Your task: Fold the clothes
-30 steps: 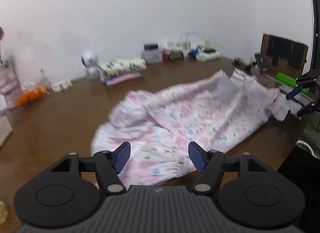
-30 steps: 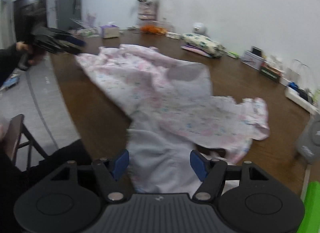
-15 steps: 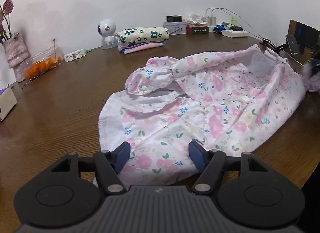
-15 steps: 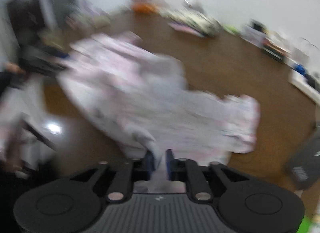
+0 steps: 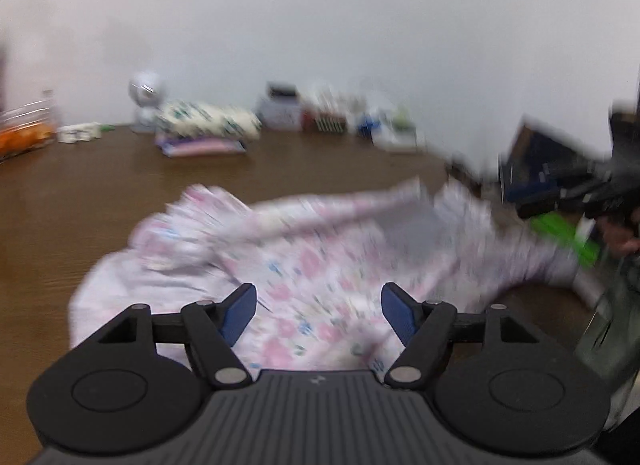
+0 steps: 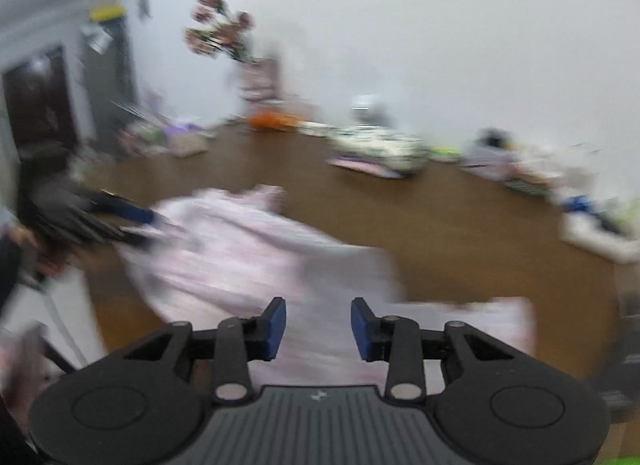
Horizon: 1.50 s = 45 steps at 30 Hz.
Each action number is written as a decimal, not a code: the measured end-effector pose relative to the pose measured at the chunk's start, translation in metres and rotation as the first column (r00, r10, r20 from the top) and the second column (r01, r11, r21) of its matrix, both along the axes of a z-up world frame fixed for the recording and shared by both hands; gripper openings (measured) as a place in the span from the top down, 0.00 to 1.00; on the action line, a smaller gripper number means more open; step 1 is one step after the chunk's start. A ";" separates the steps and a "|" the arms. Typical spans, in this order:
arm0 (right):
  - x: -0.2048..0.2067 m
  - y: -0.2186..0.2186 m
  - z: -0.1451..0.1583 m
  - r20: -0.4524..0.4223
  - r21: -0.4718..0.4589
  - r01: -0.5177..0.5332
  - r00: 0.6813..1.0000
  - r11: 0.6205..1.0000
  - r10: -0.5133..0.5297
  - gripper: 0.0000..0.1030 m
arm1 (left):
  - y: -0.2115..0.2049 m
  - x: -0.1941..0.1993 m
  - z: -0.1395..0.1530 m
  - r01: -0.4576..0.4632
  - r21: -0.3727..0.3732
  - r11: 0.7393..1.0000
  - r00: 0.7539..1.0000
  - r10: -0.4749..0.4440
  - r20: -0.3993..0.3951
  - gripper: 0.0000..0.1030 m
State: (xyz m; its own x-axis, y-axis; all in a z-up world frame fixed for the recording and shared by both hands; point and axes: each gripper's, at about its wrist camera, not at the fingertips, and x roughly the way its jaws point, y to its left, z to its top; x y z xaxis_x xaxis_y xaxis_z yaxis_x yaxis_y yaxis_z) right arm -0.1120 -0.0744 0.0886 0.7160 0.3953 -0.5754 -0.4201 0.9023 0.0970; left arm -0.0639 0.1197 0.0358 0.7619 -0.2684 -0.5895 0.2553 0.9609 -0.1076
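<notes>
A pink floral garment (image 5: 320, 249) lies crumpled and spread on the brown wooden table (image 5: 80, 193). My left gripper (image 5: 318, 313) hovers over its near edge, open, with only cloth below the blue pads. In the right wrist view the same garment (image 6: 248, 257) looks pale and blurred. My right gripper (image 6: 319, 329) is open over its near part, with a clear gap between the pads. The right gripper (image 5: 560, 201) also shows at the garment's far right end in a hand, and the left gripper (image 6: 108, 217) at its left end. Both views are motion-blurred.
A folded stack of clothes (image 5: 208, 129) and a small white round camera (image 5: 146, 95) sit at the back by the wall. Boxes and chargers (image 5: 320, 117) line the back edge. A container of oranges (image 5: 24, 133) stands far left, a green object (image 5: 568, 233) right, a flower vase (image 6: 256, 77) beyond.
My right gripper, shut on the cloth half a second ago, now stands open. The left gripper stays open. Both cameras have swung and tilted up, blurring the views.
</notes>
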 end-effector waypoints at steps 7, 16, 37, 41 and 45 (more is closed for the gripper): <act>0.044 0.072 -0.057 -0.067 0.005 -0.052 0.996 0.999 0.052 0.73 | -0.018 0.017 -0.024 -0.072 0.177 0.982 0.993 0.088 -0.082 0.37; 0.043 0.048 -0.001 0.111 -0.208 -0.037 0.992 0.977 0.061 0.52 | -0.029 0.054 0.004 0.343 0.568 0.748 0.924 -0.379 -0.059 0.26; 0.033 0.096 -0.043 0.135 -0.626 -0.270 0.887 0.732 0.443 1.00 | -0.030 0.107 -0.010 0.571 0.711 0.411 0.818 -0.361 -0.448 0.85; 0.028 0.092 -0.061 0.077 -0.611 -0.303 0.897 0.731 0.435 1.00 | -0.022 0.087 -0.003 0.444 0.785 0.431 0.890 -0.316 -0.330 0.87; 0.038 0.100 -0.044 0.153 -0.558 -0.282 0.890 0.781 0.430 0.89 | -0.044 0.050 0.006 0.331 0.848 0.414 0.916 -0.355 -0.184 0.90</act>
